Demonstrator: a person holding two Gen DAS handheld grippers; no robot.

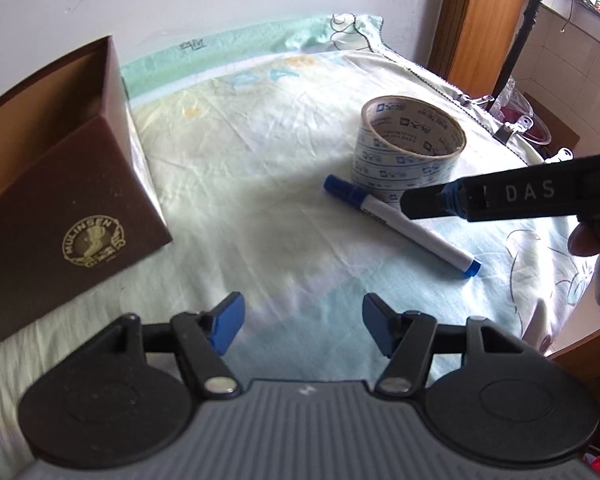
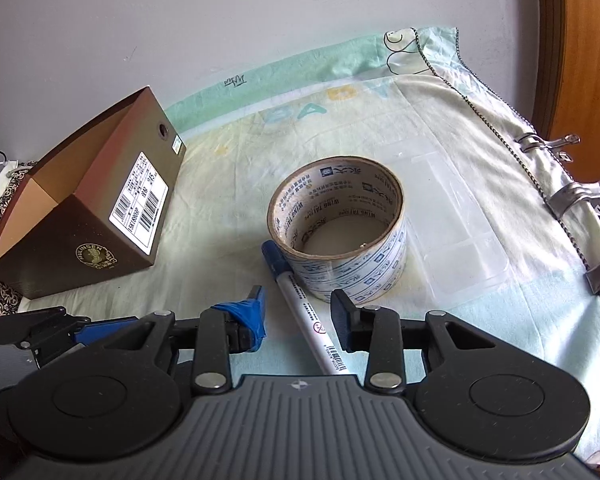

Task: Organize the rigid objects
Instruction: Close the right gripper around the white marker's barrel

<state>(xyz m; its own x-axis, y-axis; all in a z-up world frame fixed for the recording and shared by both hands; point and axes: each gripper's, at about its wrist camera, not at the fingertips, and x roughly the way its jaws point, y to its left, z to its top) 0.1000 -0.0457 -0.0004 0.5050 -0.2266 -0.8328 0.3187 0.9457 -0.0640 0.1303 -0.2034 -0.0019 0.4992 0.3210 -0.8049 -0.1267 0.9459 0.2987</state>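
A white marker with a blue cap (image 2: 300,300) lies on the cloth-covered table, its cap end against a roll of printed tape (image 2: 340,236). My right gripper (image 2: 298,314) is open, its fingers on either side of the marker's barrel, low over the cloth. In the left wrist view the marker (image 1: 404,226) and tape roll (image 1: 410,150) lie to the right, with the right gripper's finger (image 1: 480,200) over the marker. My left gripper (image 1: 302,328) is open and empty above the cloth. An open brown box (image 1: 60,184) stands at the left, also in the right wrist view (image 2: 92,216).
A clear plastic lid (image 2: 456,236) lies flat right of the tape roll. Metal clips (image 2: 572,196) hold the cloth at the table's right edge. A white wall is behind; a wooden door frame (image 1: 480,20) stands at the back right.
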